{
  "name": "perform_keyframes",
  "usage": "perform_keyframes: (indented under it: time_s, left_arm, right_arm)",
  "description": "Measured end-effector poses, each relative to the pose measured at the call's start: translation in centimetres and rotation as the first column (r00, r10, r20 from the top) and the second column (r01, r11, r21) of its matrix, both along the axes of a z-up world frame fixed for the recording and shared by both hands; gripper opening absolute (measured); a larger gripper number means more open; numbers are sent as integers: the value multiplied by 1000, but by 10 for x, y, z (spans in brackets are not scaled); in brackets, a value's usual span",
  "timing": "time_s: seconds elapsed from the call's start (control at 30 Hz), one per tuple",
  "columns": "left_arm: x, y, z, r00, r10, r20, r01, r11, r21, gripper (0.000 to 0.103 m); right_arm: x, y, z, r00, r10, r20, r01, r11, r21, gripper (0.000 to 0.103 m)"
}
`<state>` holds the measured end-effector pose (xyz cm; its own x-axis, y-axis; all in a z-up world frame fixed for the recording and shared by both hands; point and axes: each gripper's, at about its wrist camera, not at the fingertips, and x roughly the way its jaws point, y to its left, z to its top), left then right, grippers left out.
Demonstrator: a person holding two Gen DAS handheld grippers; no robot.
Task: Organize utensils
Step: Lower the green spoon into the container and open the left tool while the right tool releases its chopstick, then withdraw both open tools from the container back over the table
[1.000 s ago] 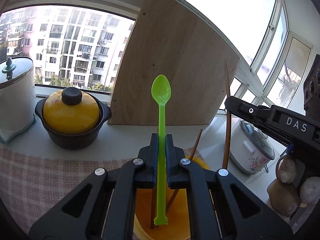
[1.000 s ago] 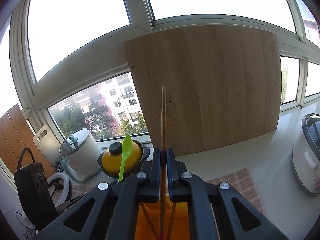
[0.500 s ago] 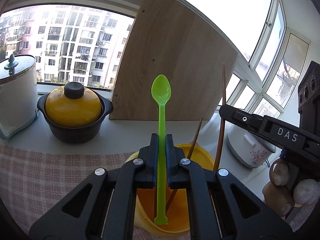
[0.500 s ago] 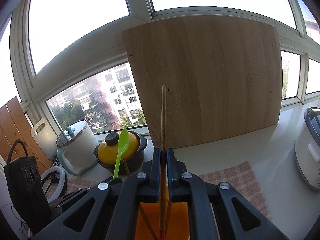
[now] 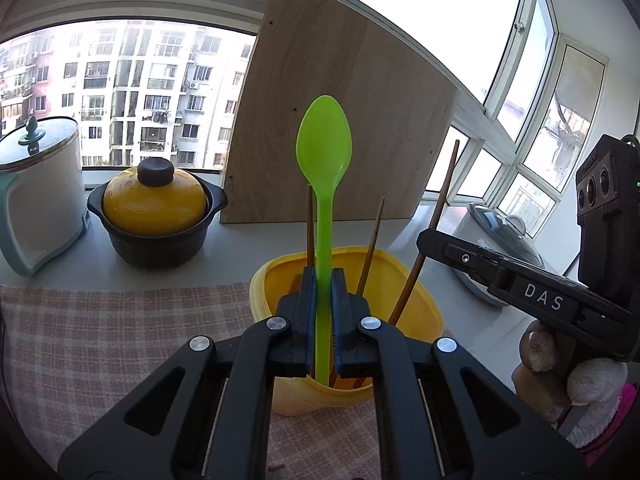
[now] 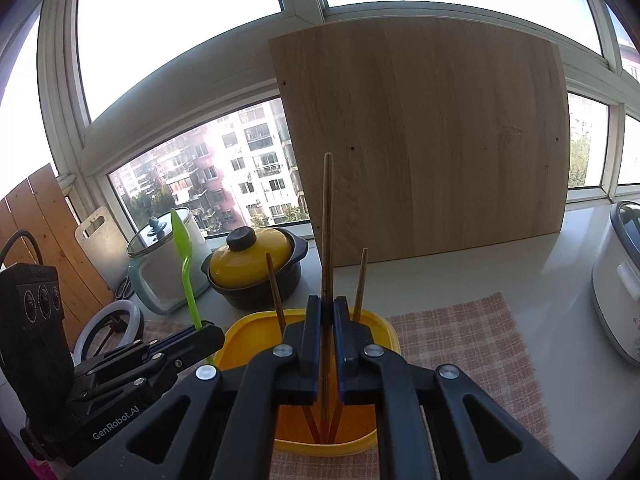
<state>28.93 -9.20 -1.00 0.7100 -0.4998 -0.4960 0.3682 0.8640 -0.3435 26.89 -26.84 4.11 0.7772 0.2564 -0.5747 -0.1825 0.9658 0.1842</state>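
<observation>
My left gripper (image 5: 323,280) is shut on a green plastic spoon (image 5: 324,148), bowl up, its handle end down inside a yellow holder (image 5: 264,280). My right gripper (image 6: 327,308) is shut on a brown chopstick (image 6: 327,208) held upright, its lower end inside the same yellow holder (image 6: 240,332). Two more chopsticks (image 6: 274,280) lean in the holder. In the right wrist view the left gripper (image 6: 200,332) with the green spoon (image 6: 182,240) shows at the left. In the left wrist view the right gripper (image 5: 432,240) holds the chopstick (image 5: 444,192) at the right.
A checked cloth (image 5: 100,340) lies under the holder. A yellow-lidded black pot (image 5: 156,208) and a white kettle (image 5: 36,184) stand by the window. A wooden board (image 6: 420,140) leans on the sill. A rice cooker (image 6: 620,280) stands at the right.
Both grippers have sunk towards the yellow holder. The spoon's handle end and the chopstick's lower end now sit deeper in it, and the holder's rim shows farther ahead.
</observation>
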Motion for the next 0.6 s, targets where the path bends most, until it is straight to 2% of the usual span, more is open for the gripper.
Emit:
perform_keyframes:
  time_s: [0.2,0.23,0.3,0.33,0.4,0.6]
  left_arm:
    - [-7,0,-2,1000,-15,-19,16,1000,8,5]
    - [-9,1,-2,1000,-16,-21,16,1000,11,7]
    - [-13,5,-1,999,-22,-25,22,1000,14,25]
    - [-16,7,0,999,-25,-26,26,1000,13,34]
    - [-22,11,1,999,-30,-19,31,999,17,34]
    - [-48,29,10,1000,-28,-1,28,999,31,34]
  right_arm:
    - [-7,1,-8,1000,7,-26,-7,1000,-9,3]
    - [-8,0,-9,1000,10,-30,-10,1000,-7,4]
    - [-12,-1,-8,999,10,-32,-10,1000,-7,8]
    - [-14,-3,-7,999,13,-32,-13,1000,-2,18]
    - [-19,-5,-6,999,20,-31,-20,1000,11,27]
    - [-33,-14,-6,999,13,-50,-10,998,61,29]
